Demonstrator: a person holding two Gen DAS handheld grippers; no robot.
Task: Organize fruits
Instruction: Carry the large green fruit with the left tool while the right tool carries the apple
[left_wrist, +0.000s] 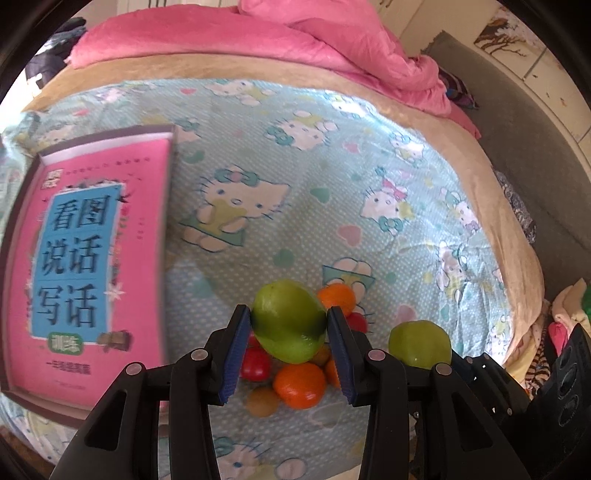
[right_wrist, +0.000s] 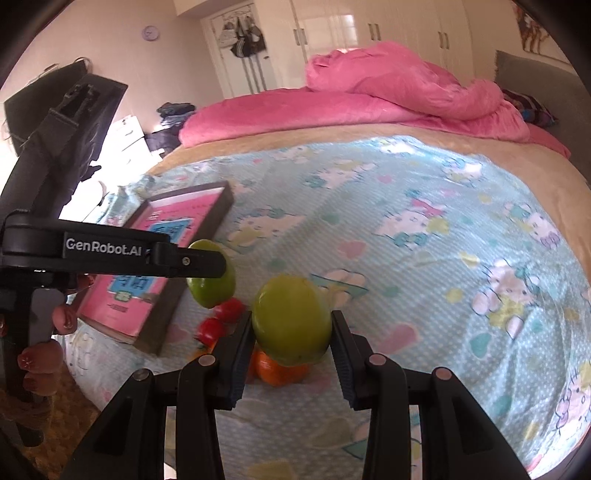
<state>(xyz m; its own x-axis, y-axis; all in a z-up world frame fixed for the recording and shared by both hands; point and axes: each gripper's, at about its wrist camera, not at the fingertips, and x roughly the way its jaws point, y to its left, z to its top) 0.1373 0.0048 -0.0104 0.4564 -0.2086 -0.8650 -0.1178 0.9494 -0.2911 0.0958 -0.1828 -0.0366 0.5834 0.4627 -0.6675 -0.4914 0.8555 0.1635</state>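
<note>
My left gripper (left_wrist: 289, 326) is shut on a green fruit (left_wrist: 290, 321) and holds it above a pile of fruit on the bed. In the pile are oranges (left_wrist: 299, 384), red tomatoes (left_wrist: 255, 363) and a brown kiwi (left_wrist: 262, 401). My right gripper (right_wrist: 291, 325) is shut on a second green fruit (right_wrist: 291, 317), also above the pile, over an orange (right_wrist: 279, 369). That second green fruit shows in the left wrist view (left_wrist: 419, 343) at the right. The left gripper (right_wrist: 207, 264) with its green fruit (right_wrist: 210, 286) shows at the left of the right wrist view, above the tomatoes (right_wrist: 221, 319).
A pink book in a shallow brown box (left_wrist: 85, 258) lies on the Hello Kitty sheet (left_wrist: 332, 184) left of the pile; it also shows in the right wrist view (right_wrist: 162, 266). A pink duvet (right_wrist: 388, 92) is heaped at the far side. The bed edge is near, floor below.
</note>
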